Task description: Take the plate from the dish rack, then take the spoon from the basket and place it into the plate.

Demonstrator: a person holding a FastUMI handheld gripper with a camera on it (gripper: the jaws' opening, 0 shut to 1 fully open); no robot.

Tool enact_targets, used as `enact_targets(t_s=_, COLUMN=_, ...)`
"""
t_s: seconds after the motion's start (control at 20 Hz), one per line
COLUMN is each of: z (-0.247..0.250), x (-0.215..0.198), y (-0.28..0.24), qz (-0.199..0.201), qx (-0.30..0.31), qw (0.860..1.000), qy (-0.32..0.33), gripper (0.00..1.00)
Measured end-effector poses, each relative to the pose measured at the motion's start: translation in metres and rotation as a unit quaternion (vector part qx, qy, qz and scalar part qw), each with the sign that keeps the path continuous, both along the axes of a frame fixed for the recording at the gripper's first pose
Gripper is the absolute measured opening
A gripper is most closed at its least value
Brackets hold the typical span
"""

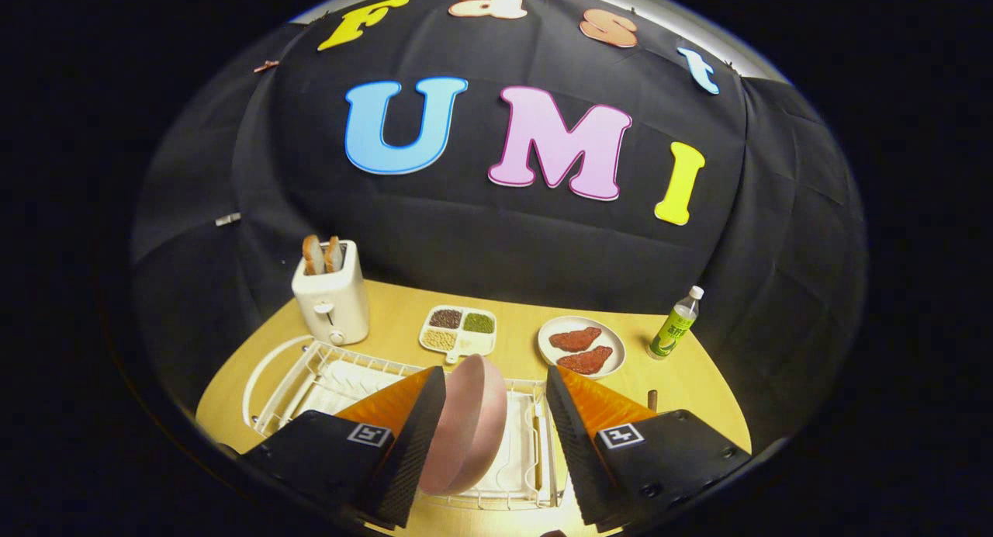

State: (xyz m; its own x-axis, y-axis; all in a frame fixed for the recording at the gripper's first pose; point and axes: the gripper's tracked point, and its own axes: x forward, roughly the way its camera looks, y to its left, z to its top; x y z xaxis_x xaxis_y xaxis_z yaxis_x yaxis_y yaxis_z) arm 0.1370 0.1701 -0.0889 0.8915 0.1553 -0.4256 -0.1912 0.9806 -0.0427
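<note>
A: We see a yellow worktop [683, 382] under black cloth walls, with a white dish rack [326, 374] at its near side.

B: And our gripper [496, 428]?

A: Its jaws stand apart, the pink plate [469, 424] upright on edge in the rack between them; the left finger is just beside it, and we cannot tell if it touches.

B: Farther off?

A: A toaster [332, 300] with bread at far left, a divided dish of beans [459, 330], a plate of meat [582, 347], and a green bottle [675, 323] at right.
</note>
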Motion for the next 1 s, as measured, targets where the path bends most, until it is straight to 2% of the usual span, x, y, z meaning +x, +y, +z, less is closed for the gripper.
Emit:
enact_targets(t_s=0.25, z=-0.055, x=0.006, y=0.000, qz=-0.039, qx=-0.002, qw=0.994, qy=0.097, gripper=0.64)
enact_targets(t_s=0.5, z=-0.082, x=0.002, y=0.014, qz=-0.066, qx=0.063, qw=0.978, qy=0.188, gripper=0.33)
enact_targets(t_s=0.7, z=-0.077, x=0.003, y=0.006, qz=-0.087, qx=0.035, qw=0.981, qy=0.172, gripper=0.29)
enact_targets(t_s=1.0, z=-0.053, x=0.007, y=0.023, qz=-0.079, qx=-0.024, qw=0.991, qy=0.109, gripper=0.26)
